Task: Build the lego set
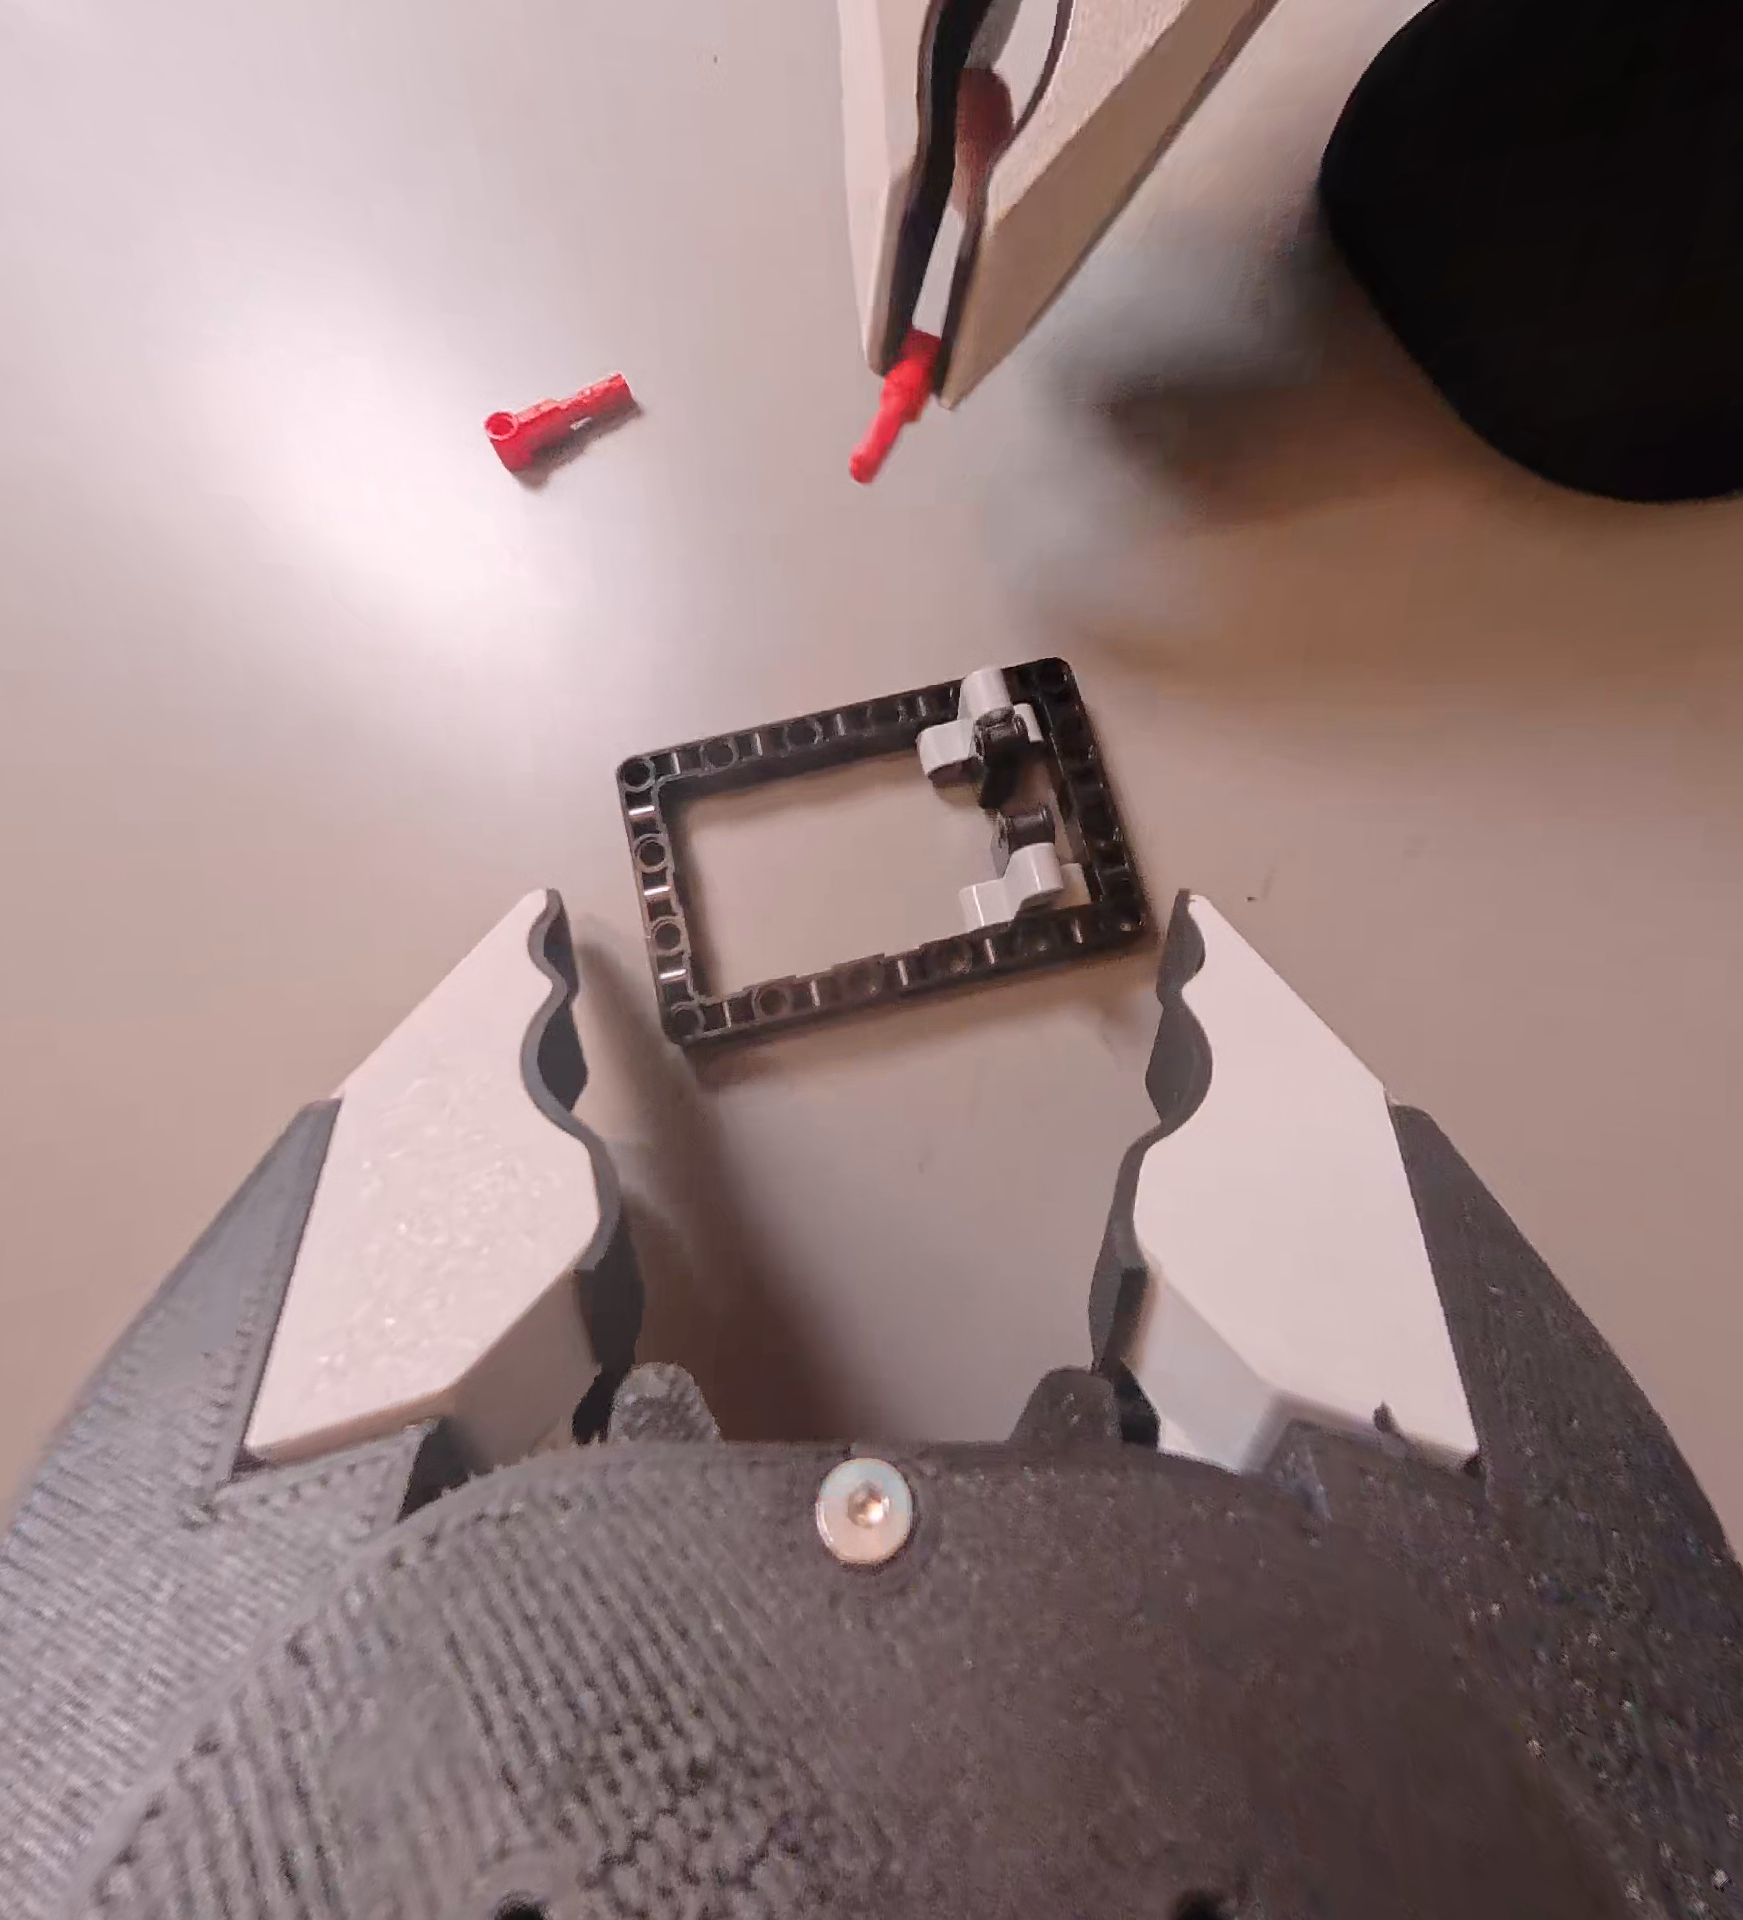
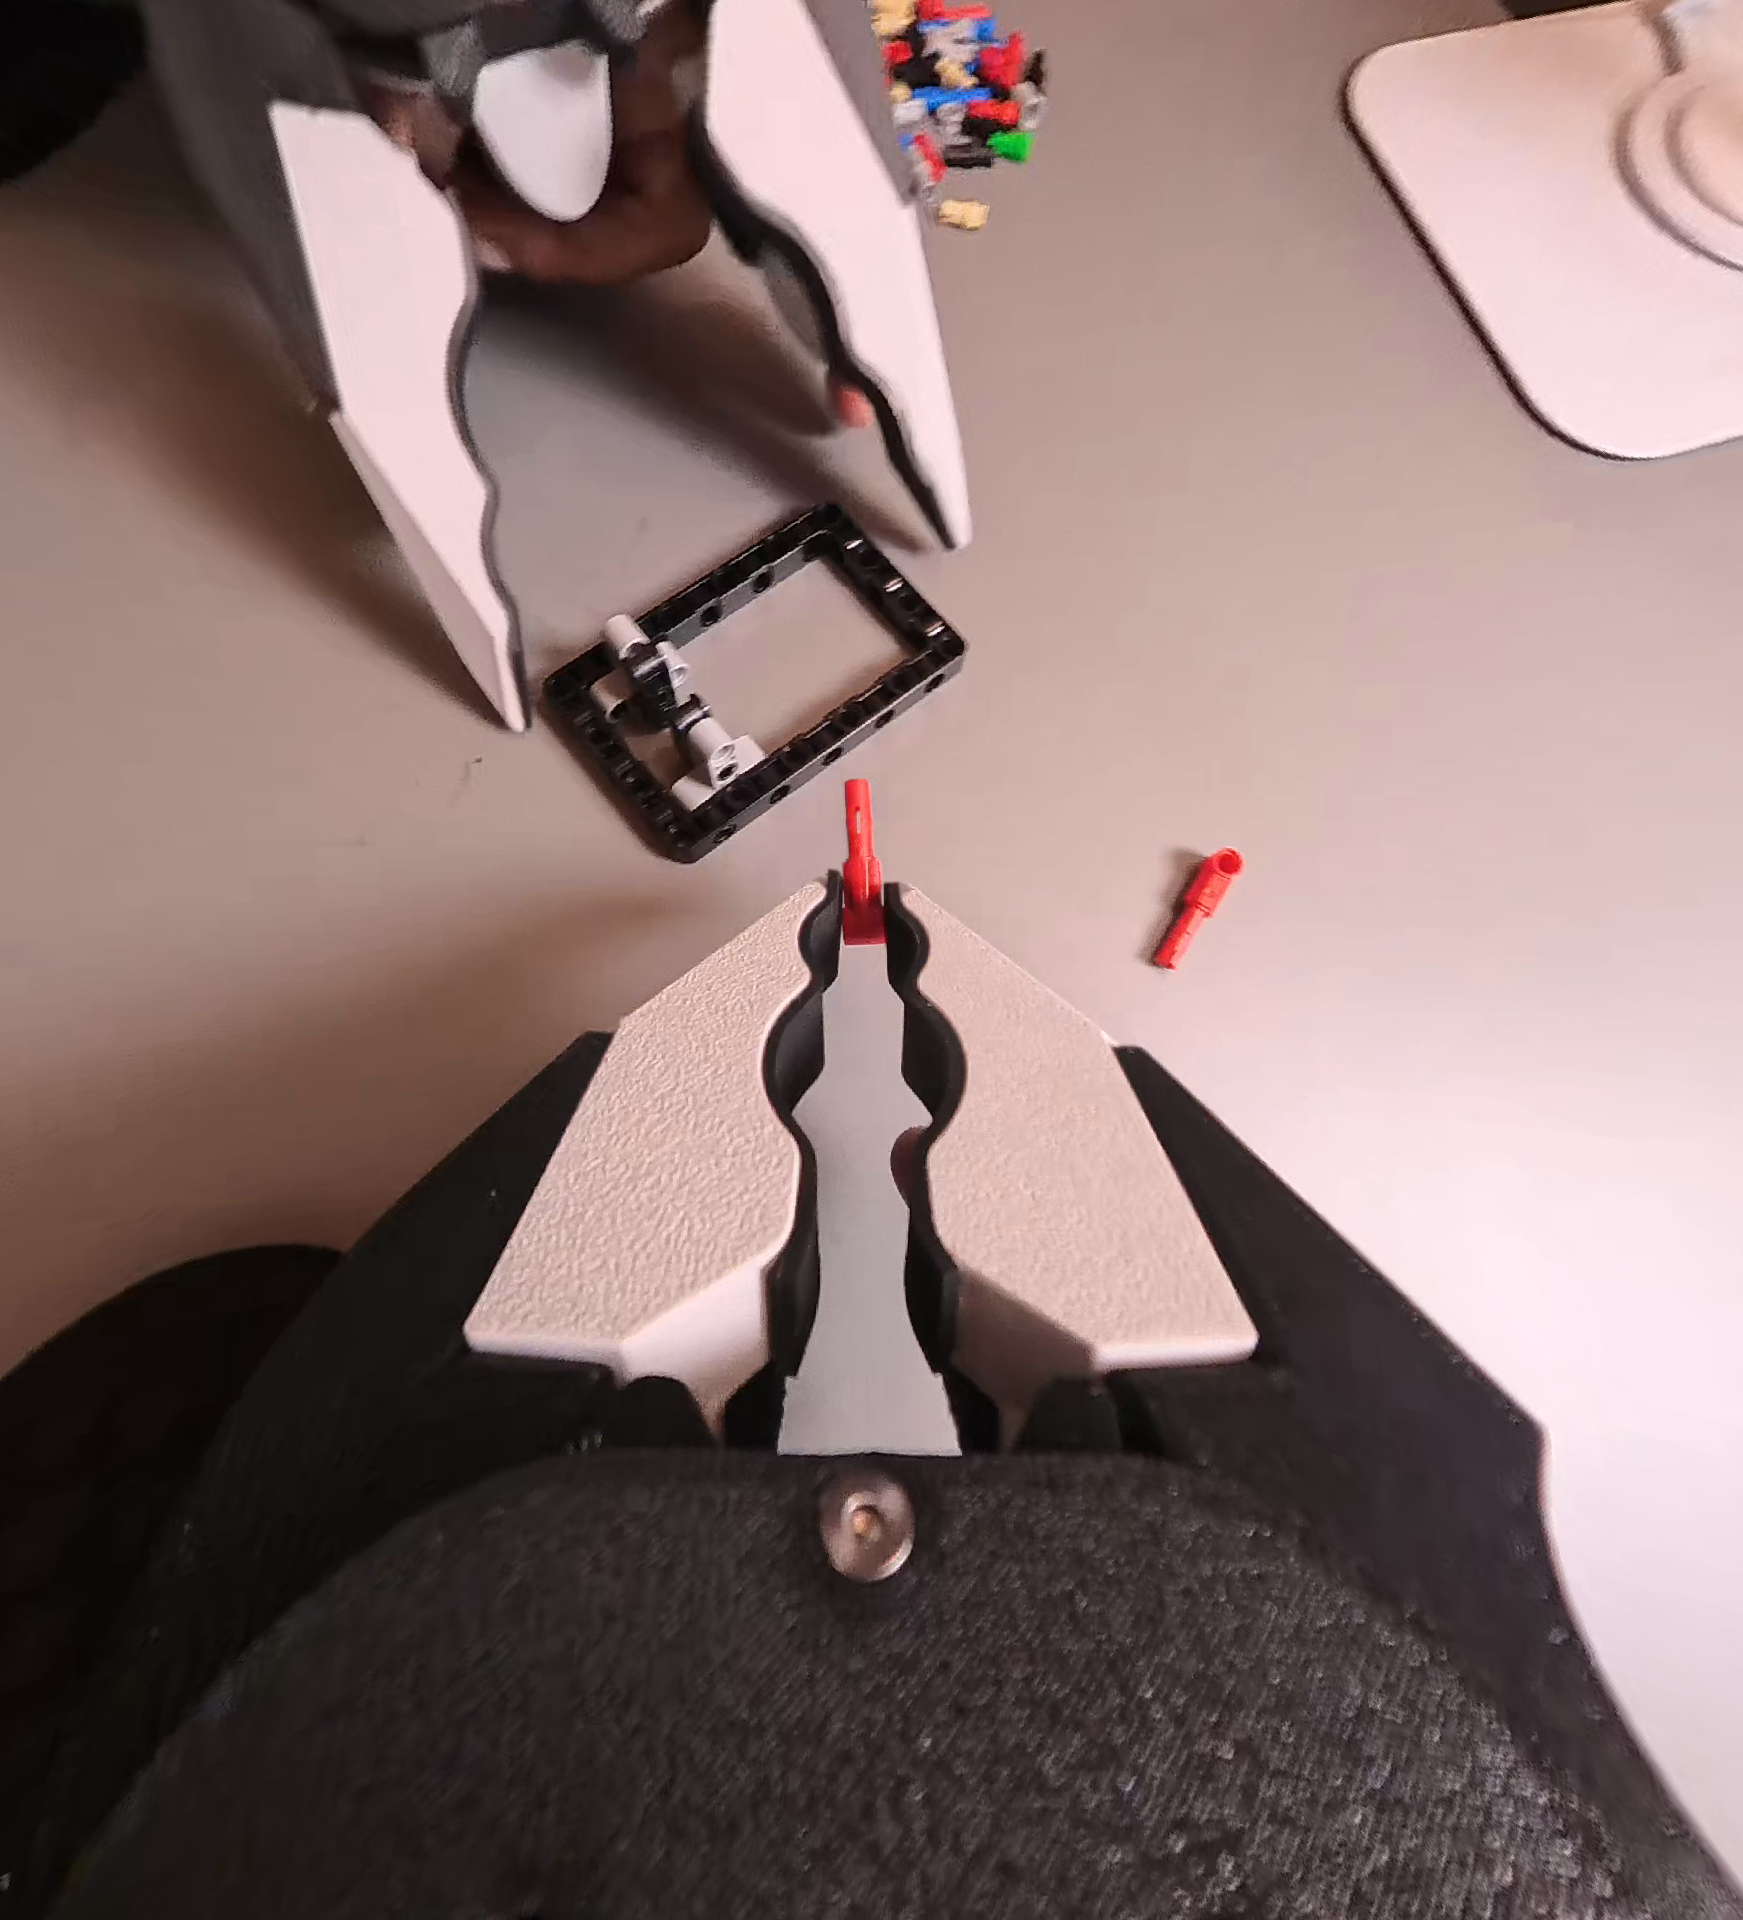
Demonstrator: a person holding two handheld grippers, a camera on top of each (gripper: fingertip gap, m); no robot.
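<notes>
A black rectangular lego frame (image 1: pixel 659 873) lies flat on the table, with two grey connectors (image 1: pixel 1012 883) and black pins at one short end. It also shows in the right wrist view (image 2: pixel 888 613). My left gripper (image 1: pixel 862 914) is open and empty, its fingertips on either side of the frame's near edge, just above it. My right gripper (image 2: pixel 859 888) is shut on a red pin (image 2: pixel 859 847) that sticks out forward, pointing at the frame from a short way off. In the left wrist view this held pin (image 1: pixel 888 426) hangs above the table. A second red pin (image 1: pixel 555 421) lies loose on the table (image 2: pixel 1197 909).
A pile of several loose coloured lego pieces (image 2: pixel 966 94) lies at the far side. A white flat stand base (image 2: pixel 1532 239) sits at the far right. A black rounded object (image 1: pixel 1615 239) fills the left wrist view's upper right corner. The table top (image 1: pixel 223 623) is beige. Some 9 cm of space lies between my two pairs of fingers.
</notes>
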